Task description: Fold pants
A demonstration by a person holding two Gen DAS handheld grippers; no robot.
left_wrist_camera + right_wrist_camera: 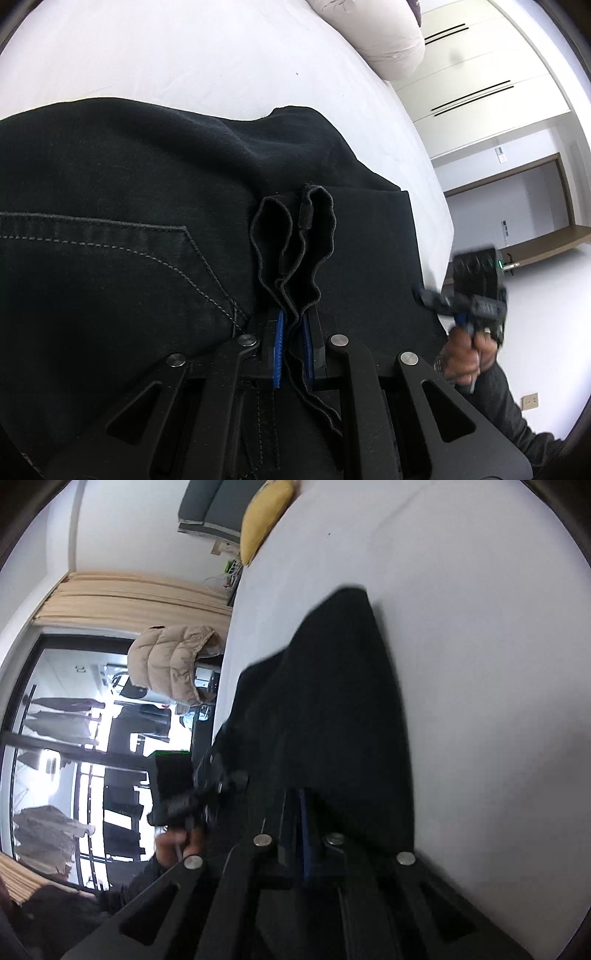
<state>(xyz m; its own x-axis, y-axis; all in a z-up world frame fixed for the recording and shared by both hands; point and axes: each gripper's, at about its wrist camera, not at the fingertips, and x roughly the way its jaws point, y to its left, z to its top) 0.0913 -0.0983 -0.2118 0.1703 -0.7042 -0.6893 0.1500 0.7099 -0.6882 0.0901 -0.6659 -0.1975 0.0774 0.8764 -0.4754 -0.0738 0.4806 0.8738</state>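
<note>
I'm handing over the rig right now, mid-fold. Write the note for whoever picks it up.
Left hand-held gripper: shut on the bunched hems of the black pants.
Right hand-held gripper: jaws nearly shut on a fold of the pants at the bed's edge; the view is blurred, so check that grip.
Pants lie on the white bed, back pocket facing up, legs doubled back over the seat.
Done: the legs appear brought together and partly folded.
Left: lay the held ends flat, release, finish the fold and smooth it.
</note>
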